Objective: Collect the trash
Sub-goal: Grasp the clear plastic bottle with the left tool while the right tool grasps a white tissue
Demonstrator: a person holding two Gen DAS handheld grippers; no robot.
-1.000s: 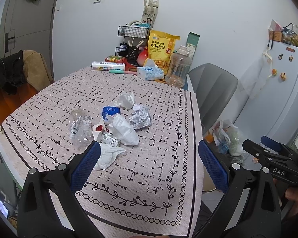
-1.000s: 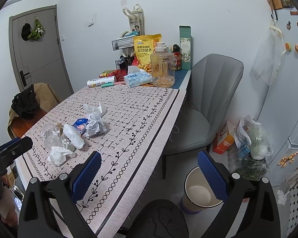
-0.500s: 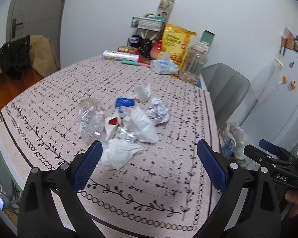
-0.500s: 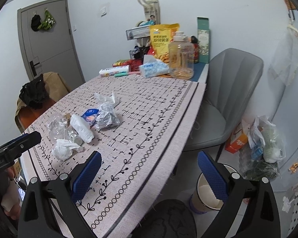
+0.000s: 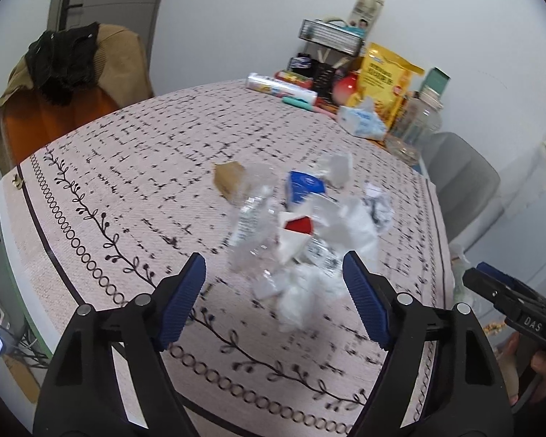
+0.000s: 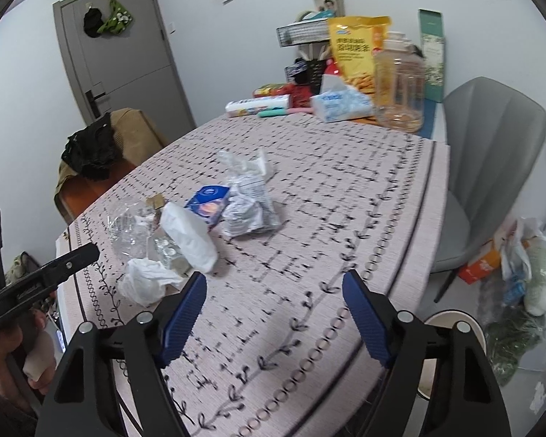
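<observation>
While both tongs have just been narrowing with nothing between them, the crumpled tissue (image 5: 302, 296) is framed by the left tongs (image 5: 273, 298). From the right tongs (image 6: 273, 313), it is seen off left.

The trash heap (image 6: 196, 233) lies mid-table (image 6: 345, 189); a tissue pack (image 6: 340, 105) and jar (image 6: 400, 83) stand behind it.

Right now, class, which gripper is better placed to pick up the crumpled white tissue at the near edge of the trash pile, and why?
Left. The left gripper, jaws open, frames the crumpled white tissue. The right gripper is over bare tablecloth, tissue off to its side.
</observation>
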